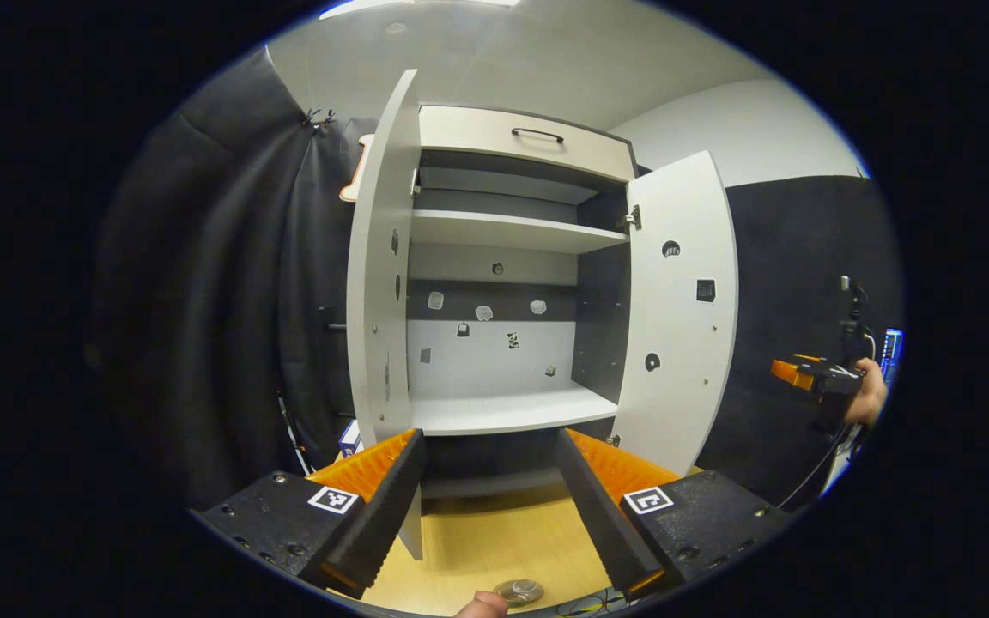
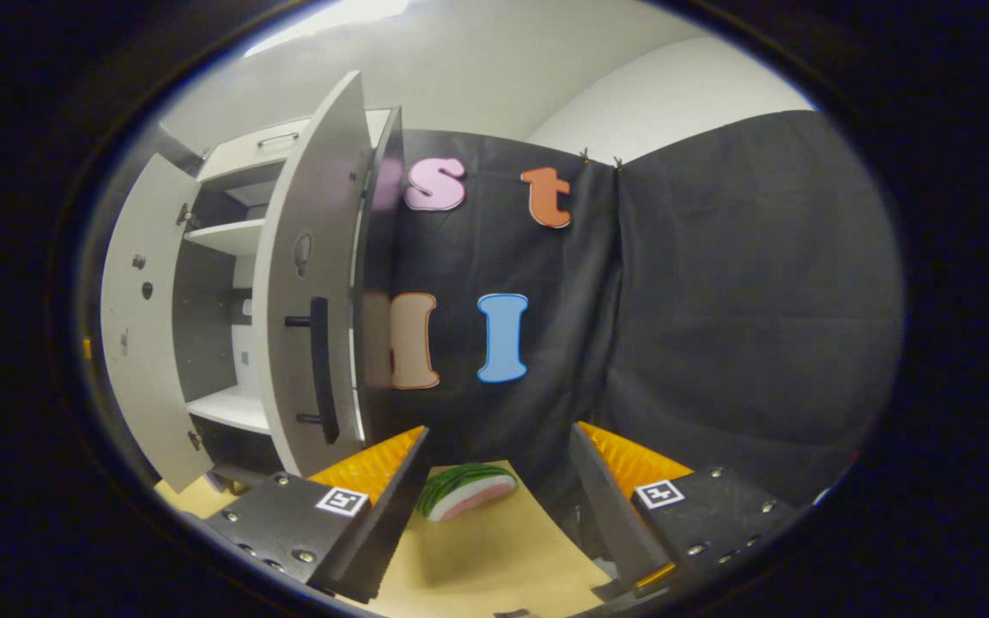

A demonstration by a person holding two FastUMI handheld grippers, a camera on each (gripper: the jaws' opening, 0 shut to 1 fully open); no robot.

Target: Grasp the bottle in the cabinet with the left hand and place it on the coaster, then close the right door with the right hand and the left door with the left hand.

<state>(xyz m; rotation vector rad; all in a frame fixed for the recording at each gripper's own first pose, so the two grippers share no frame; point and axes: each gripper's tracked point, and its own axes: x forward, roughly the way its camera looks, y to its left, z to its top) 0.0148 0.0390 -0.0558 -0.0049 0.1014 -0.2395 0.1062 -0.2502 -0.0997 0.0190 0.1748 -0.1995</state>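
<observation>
Doors both stand open: right door [image 2: 306, 283] w/ its handle [image 2: 320, 369] sits just left of and beyond our right gripper [image 2: 499, 433], whose fingers are apart, empty. We judge the step as closing it; next we need to push its outer face. Left gripper [image 1: 490, 433], also spread, faces the cabinet [image 1: 507, 412], left door [image 1: 383, 275] beside it. Round thing [image 1: 518, 590] below, maybe the bottle, can't tell.

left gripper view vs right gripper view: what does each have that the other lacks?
Left gripper view: the cabinet's shelves head-on, a small round object on the table, and the right tool held in a hand. Right gripper view: the right door's outer face with its black handle, and a watermelon slice. Both: the cabinet with both doors open, the wooden table, and that view's own tool open, including the left tool.
</observation>
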